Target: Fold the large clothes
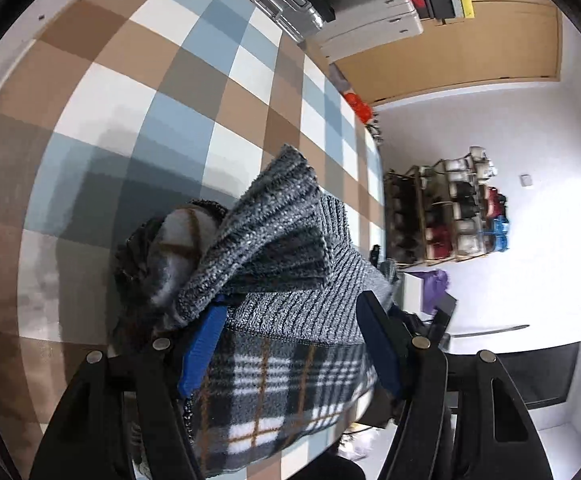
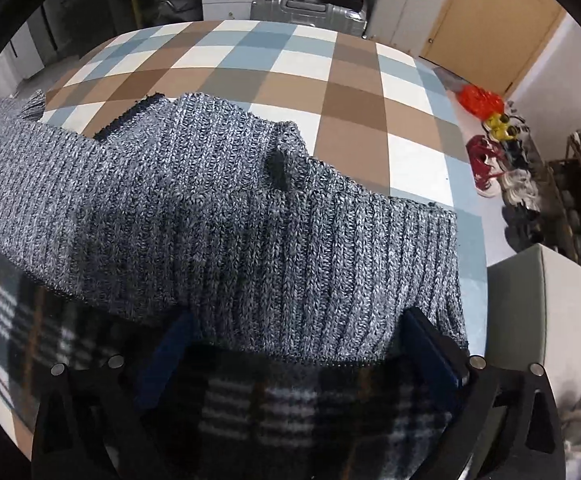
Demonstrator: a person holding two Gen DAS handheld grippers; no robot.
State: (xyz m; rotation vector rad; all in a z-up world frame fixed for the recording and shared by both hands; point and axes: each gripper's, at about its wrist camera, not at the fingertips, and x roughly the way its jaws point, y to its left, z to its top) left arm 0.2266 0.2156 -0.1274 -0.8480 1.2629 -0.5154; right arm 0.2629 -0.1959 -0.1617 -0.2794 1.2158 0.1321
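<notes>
A grey ribbed knit garment [image 2: 218, 208] lies folded on the checked brown, blue and white surface [image 2: 354, 92], with plaid fleece [image 2: 274, 404] showing under its near edge. My right gripper [image 2: 298, 328] points steeply down over that near edge, jaws wide open, with the cloth between the blue pads [image 2: 430, 344] but not pinched. In the left wrist view the same knit [image 1: 274, 240] and plaid fleece [image 1: 282, 384] form a thick bundle. My left gripper [image 1: 292, 300] is shut on this bundle, blue pads [image 1: 202, 348] pressing on either side.
A silver suitcase [image 2: 306, 10] and white cabinets [image 2: 402, 4] stand beyond the far edge, beside a wooden door [image 2: 486, 28]. To the right are a red bag [image 2: 480, 100], shoes [image 2: 486, 156], a shoe rack [image 1: 442, 212] and a grey box [image 2: 538, 304].
</notes>
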